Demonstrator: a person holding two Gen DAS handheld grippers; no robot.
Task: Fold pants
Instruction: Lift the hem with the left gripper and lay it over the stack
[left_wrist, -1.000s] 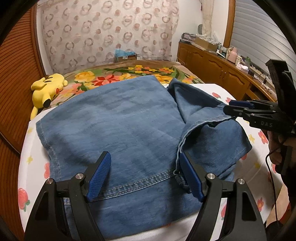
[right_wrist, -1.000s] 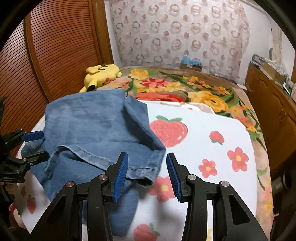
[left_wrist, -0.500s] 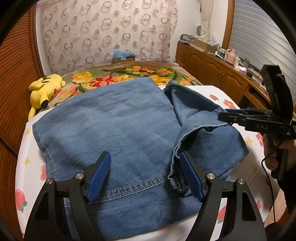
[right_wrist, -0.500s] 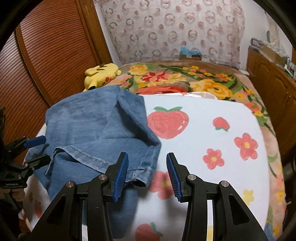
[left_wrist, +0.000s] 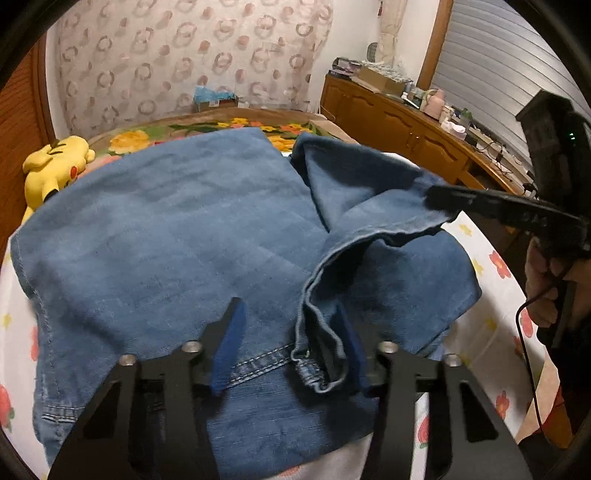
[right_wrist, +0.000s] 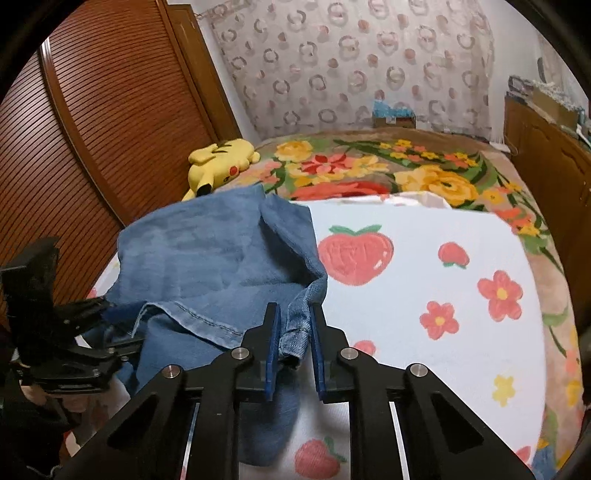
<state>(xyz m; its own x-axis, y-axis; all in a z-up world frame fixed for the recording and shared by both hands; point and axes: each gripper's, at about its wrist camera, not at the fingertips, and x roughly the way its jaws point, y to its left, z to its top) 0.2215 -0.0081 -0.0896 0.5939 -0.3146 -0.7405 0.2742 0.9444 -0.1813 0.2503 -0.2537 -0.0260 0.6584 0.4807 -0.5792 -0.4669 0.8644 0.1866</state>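
Observation:
Blue denim pants (left_wrist: 192, 229) lie partly folded on a white sheet with strawberry and flower prints (right_wrist: 424, 266). They also show in the right wrist view (right_wrist: 207, 254). My left gripper (left_wrist: 291, 332) stands over the near hem, jaws narrowed but still apart, with a bunched hem corner (left_wrist: 321, 354) against its right finger. My right gripper (right_wrist: 293, 332) has its blue pads closed to a narrow gap around the other hem corner (right_wrist: 295, 332), which hangs between them. The right gripper also shows at the right of the left wrist view (left_wrist: 439, 205), at the raised denim edge.
A yellow plush toy (left_wrist: 51, 166) lies at the far left of the bed. A floral blanket (right_wrist: 388, 173) covers the far end. A wooden cabinet with clutter (left_wrist: 406, 118) runs along the right wall. A slatted wooden door (right_wrist: 92, 122) stands on the left.
Both grippers moved forward onto the hem. The right jaws narrowed around the hem corner. The left jaws narrowed, with the other corner now against the right finger.

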